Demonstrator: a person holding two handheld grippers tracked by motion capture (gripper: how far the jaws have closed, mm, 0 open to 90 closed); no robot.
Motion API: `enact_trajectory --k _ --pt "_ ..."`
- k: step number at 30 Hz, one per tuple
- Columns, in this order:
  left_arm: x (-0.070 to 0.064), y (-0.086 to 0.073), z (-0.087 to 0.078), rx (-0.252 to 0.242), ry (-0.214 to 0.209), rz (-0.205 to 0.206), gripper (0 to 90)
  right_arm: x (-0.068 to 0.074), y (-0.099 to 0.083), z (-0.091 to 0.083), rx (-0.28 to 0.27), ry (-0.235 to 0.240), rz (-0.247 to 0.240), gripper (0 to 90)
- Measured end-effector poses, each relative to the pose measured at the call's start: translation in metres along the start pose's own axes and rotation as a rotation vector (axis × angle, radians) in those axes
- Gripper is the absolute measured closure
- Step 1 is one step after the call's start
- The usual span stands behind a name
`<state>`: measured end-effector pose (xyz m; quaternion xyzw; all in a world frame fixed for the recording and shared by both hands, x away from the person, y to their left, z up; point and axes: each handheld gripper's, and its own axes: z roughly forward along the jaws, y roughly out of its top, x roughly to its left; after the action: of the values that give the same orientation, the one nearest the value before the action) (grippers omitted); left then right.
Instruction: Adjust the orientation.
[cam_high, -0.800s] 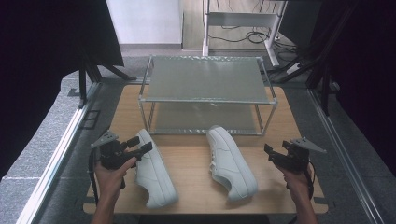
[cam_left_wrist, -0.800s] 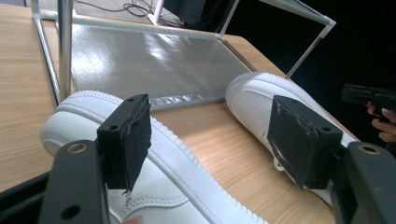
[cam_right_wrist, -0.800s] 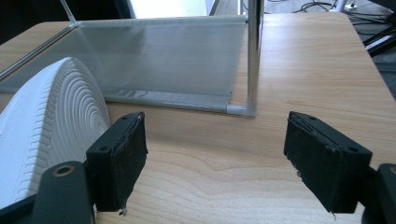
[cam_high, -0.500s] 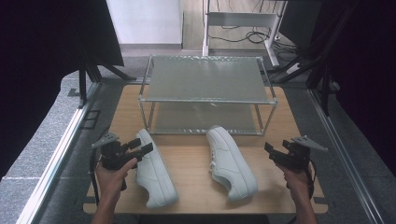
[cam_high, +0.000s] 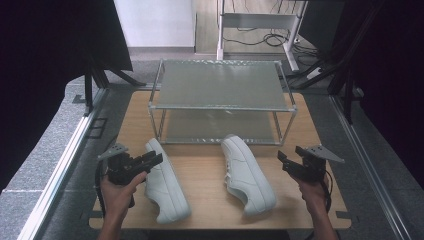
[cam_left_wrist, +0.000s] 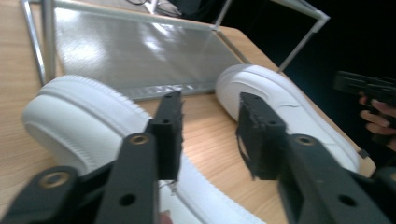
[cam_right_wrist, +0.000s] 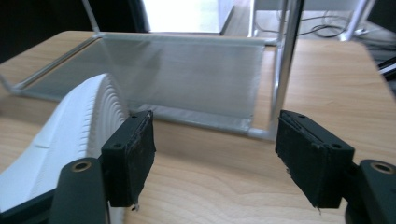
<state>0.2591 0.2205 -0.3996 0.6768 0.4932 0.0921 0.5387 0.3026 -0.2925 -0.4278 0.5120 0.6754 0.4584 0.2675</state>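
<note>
Two white shoes lie before the bare rack; both grippers gape unladen.

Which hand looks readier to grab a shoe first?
Probably left: the left gripper hangs open right at the left shoe, while the right gripper, also open, stands apart from the right shoe.

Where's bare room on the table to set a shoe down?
Free: the rack's top shelf, its lower shelf, and the wood strip between left shoe and right shoe. Crowded: the outer edges by left gripper and right gripper.
</note>
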Motion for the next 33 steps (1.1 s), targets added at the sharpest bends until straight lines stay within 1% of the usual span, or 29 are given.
enact_trajectory --k 3,4,5,9,13,14,18,21,24,27,28,30,33 --pt "0.000 0.002 -0.005 -0.011 0.014 0.006 70.3 0.000 -0.002 0.000 0.002 0.011 -0.003 29.9" --pt "0.000 0.001 -0.006 -0.013 0.016 0.006 74.3 -0.001 -0.002 0.000 0.000 0.014 0.001 30.3" --pt "0.001 0.001 -0.006 -0.010 0.016 0.005 74.3 -0.002 -0.002 -0.001 -0.003 0.018 0.006 30.6" --pt "0.004 -0.005 -0.012 -0.004 0.029 -0.012 79.4 -0.005 -0.001 -0.002 -0.021 0.026 0.033 32.0" --pt "0.008 -0.013 -0.025 -0.009 0.034 -0.029 81.6 -0.007 -0.002 -0.003 -0.027 0.025 0.051 33.9" --pt "0.010 -0.016 -0.029 -0.004 0.039 -0.035 81.9 -0.007 -0.002 -0.003 -0.025 0.024 0.053 34.2" --pt "0.013 -0.027 -0.036 0.010 0.059 -0.054 82.6 -0.010 -0.005 -0.001 -0.024 0.022 0.054 35.8" --pt "0.012 -0.036 -0.040 0.015 0.069 -0.052 82.5 -0.011 -0.007 0.002 -0.016 0.011 0.062 36.0" --pt "0.010 -0.046 -0.042 0.036 0.068 -0.056 82.7 -0.012 -0.009 0.002 -0.009 0.011 0.066 36.5" --pt "0.007 -0.061 -0.041 0.090 0.070 -0.053 82.8 -0.011 -0.010 0.002 -0.007 0.008 0.064 36.7" --pt "0.007 -0.065 -0.041 0.101 0.067 -0.056 82.8 -0.011 -0.010 0.002 -0.006 0.008 0.066 36.7" --pt "0.009 -0.075 -0.040 0.131 0.060 -0.072 82.8 -0.011 -0.010 0.002 -0.005 0.004 0.070 36.7" --pt "0.009 -0.085 -0.040 0.151 0.056 -0.090 83.0 -0.012 -0.011 0.002 0.001 0.002 0.074 36.9"
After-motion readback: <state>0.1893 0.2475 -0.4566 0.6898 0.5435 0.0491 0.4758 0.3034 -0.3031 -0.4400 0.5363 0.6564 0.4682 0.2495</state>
